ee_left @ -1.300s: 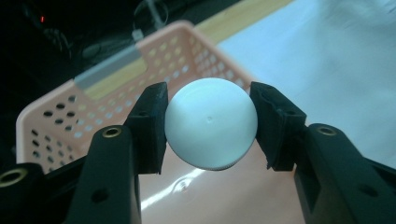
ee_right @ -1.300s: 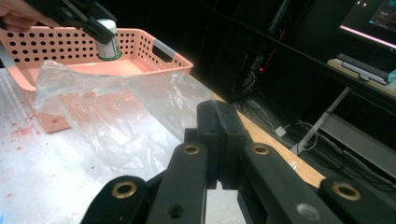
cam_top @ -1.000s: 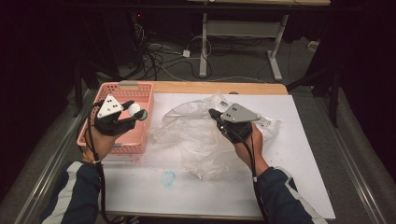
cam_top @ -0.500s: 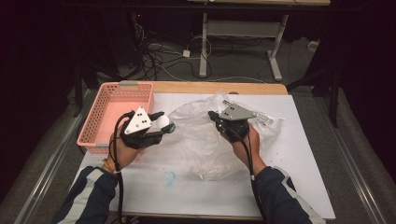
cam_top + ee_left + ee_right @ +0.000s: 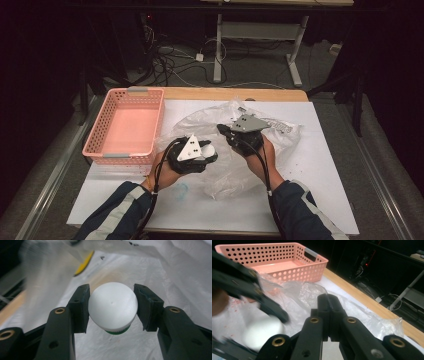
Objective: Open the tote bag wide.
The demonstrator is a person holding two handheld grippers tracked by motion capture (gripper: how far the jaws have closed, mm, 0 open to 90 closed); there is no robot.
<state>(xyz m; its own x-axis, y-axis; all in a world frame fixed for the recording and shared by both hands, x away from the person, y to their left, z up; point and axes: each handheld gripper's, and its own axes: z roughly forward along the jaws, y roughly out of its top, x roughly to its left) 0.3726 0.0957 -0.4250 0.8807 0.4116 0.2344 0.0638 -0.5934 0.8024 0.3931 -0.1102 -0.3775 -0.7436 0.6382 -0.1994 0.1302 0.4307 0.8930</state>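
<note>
Plastic bag [image 5: 235, 150] crowds table centre, pink basket [image 5: 125, 127] blocks left.

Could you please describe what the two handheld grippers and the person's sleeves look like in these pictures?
Both the left gripper and the right gripper are black, each topped by a grey three-cornered plate with small dark dots. Their jaws are matt black blocks on arms set with brass-coloured rivets. A black cable trails from each back along the forearm. The person wears dark navy sleeves with pale grey stripes.

No readable text. Dark printing on clear plastic bag [image 5: 280, 126] too small, blurred to read.
</note>
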